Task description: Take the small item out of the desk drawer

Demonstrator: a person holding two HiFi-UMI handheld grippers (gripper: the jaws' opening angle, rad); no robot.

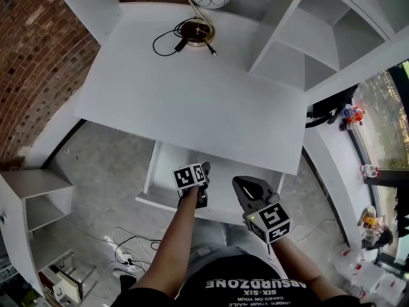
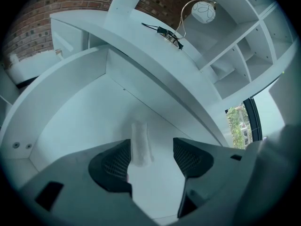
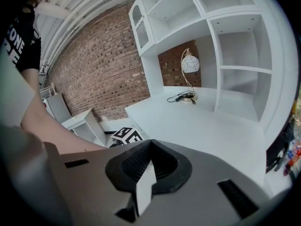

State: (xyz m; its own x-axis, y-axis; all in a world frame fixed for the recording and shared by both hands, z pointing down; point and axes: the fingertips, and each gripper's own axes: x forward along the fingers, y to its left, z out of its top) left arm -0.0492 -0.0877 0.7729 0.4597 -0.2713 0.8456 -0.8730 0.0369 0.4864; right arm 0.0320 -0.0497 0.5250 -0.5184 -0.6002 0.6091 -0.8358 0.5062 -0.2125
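Grey left gripper (image 2: 150,157) with black ribbed pads sits inside the open white desk drawer (image 2: 70,126), jaws spread, a small white oblong item (image 2: 140,142) lying on the drawer floor between them. Right gripper (image 3: 148,160), jaws pressed together, hangs near the drawer's front, below the white desk surface (image 1: 192,94).

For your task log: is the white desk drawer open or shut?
Open: the white desk drawer stands pulled out from under the desktop, with the left gripper inside it.
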